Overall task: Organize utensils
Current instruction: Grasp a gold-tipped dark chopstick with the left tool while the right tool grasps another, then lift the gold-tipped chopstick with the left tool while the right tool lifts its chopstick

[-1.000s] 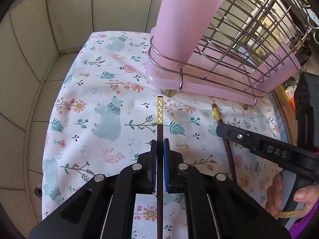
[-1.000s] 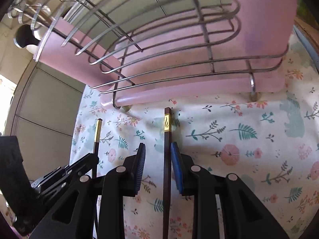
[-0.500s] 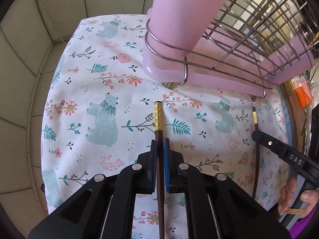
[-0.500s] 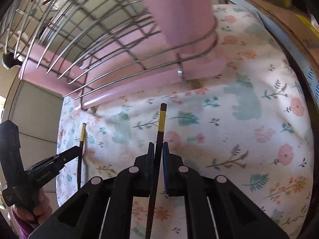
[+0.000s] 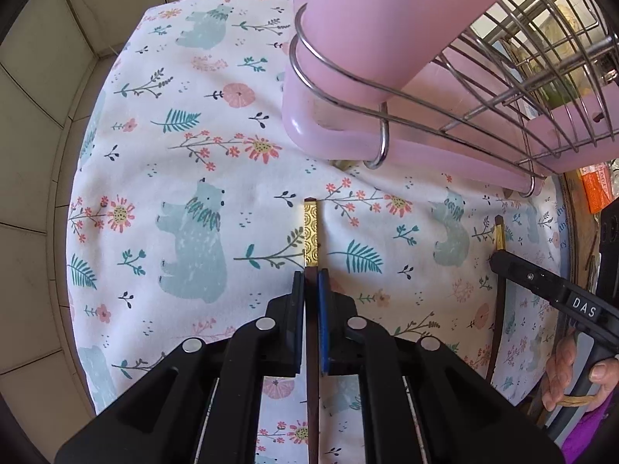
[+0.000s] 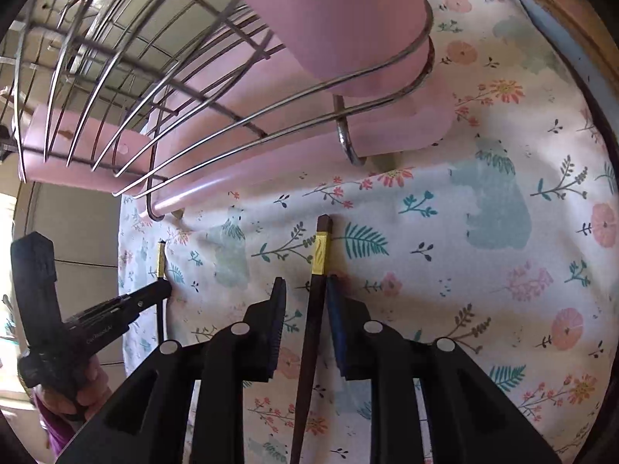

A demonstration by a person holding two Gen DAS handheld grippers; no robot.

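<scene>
The worktop (image 5: 127, 178), draped in a white cloth printed with bears and flowers, fills both views; its left edge drops to pale tiles, and bare cloth lies open in front of both grippers. At the far side stands a wire dish rack (image 5: 499, 89) on a pink drip tray (image 5: 425, 154), with a tall pink cup holder (image 5: 371, 27) ringed by wire at one corner; the holder's top is cut off in both views.

The left gripper (image 5: 310, 282) has its jaws clamped together on a dark chopstick (image 5: 310, 232), whose long axis runs straight away from the camera, its gold-banded end toward the rack; the lower end leaves the frame.

The right gripper (image 6: 303, 290) has just been opening: its jaws stand apart, and a second chopstick (image 6: 319, 255) lies between them, leaning by the right pad, clear of the left one. It points toward the tray, slightly tilted, its lower end cut off.

A hand (image 5: 576, 371) grips the right handle, partly hidden.
</scene>
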